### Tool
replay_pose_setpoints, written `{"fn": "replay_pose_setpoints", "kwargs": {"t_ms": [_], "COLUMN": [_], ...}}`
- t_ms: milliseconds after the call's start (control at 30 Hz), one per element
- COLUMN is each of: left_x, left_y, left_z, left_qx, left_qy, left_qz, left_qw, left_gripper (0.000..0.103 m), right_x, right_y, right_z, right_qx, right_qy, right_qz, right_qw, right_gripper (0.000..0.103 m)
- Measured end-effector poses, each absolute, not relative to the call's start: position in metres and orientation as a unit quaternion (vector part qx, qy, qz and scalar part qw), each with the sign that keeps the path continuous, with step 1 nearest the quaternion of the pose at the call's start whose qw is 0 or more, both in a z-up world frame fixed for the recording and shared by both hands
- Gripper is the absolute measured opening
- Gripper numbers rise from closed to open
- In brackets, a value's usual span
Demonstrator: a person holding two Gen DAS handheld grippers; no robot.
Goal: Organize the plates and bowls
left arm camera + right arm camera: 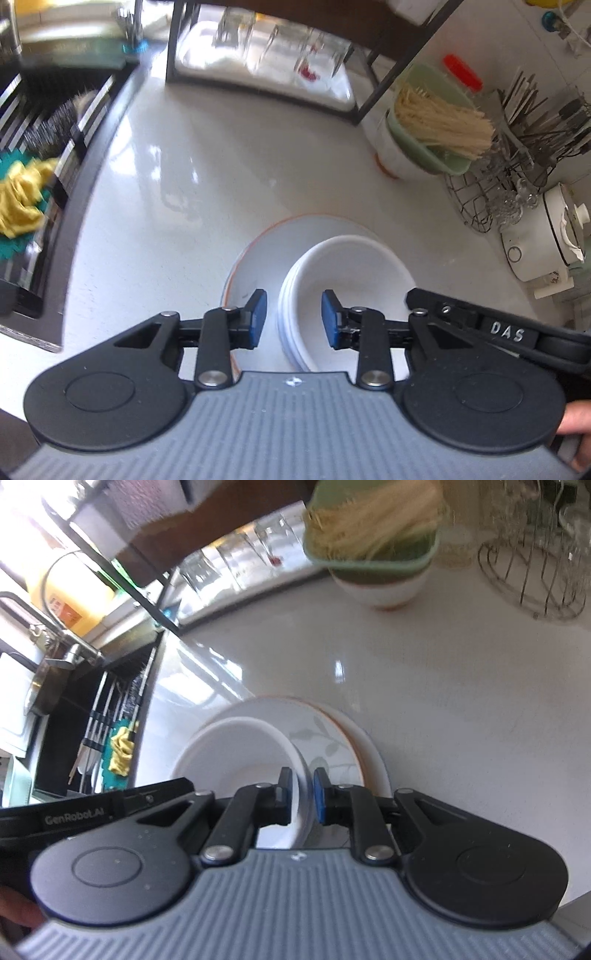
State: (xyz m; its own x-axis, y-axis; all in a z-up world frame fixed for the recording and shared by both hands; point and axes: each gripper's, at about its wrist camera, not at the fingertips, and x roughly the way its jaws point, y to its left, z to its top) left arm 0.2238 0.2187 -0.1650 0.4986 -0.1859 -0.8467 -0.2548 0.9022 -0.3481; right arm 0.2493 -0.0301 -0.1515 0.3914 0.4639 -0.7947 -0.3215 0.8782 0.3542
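A stack of white bowls (347,266) sits on a white plate with an orange rim (258,251), on the pale countertop. My left gripper (294,317) is open and straddles the stack's left rim, with a gap between each blue pad and the rim. In the right wrist view my right gripper (303,794) is shut on the right rim of the bowls (240,753). The leaf-patterned plate (328,738) lies under the bowls, on top of another white plate (375,760). The right gripper's black body (491,325) shows at the right of the left wrist view.
A dark sink (48,155) with a yellow cloth (22,199) lies to the left. At the back a black-framed rack holds glasses (280,55). To the right are a green basket of pale sticks (439,122), a wire cutlery rack (517,155) and a white pot (546,240).
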Motion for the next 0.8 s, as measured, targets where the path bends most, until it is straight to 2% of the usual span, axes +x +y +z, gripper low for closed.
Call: {"fn": "replay_pose_setpoints", "kwargs": {"t_ms": [133, 333, 433, 800], "left_x": [0.21, 0.175, 0.153, 0.055], "left_y": [0.215, 0.204, 0.186, 0.146], "left_z": [-0.135, -0.079, -0.054, -0.011], "left_qx": [-0.209, -0.193, -0.144, -0.143], "left_qy": [0.49, 0.43, 0.409, 0.339], "left_qz": [0.028, 0.048, 0.07, 0.086], "left_qw": [0.845, 0.881, 0.898, 0.926], "left_gripper": [0.038, 0.039, 0.042, 0.048], "right_x": [0.238, 0.214, 0.196, 0.113], "right_y": [-0.042, -0.061, -0.068, -0.103], "right_z": [-0.12, -0.073, -0.054, -0.021], "right_qx": [0.067, 0.071, 0.065, 0.05], "right_qy": [0.458, 0.402, 0.373, 0.294], "right_qz": [0.253, 0.282, 0.296, 0.319], "right_qw": [0.85, 0.868, 0.877, 0.899], "right_gripper": [0.016, 0.016, 0.016, 0.016]}}
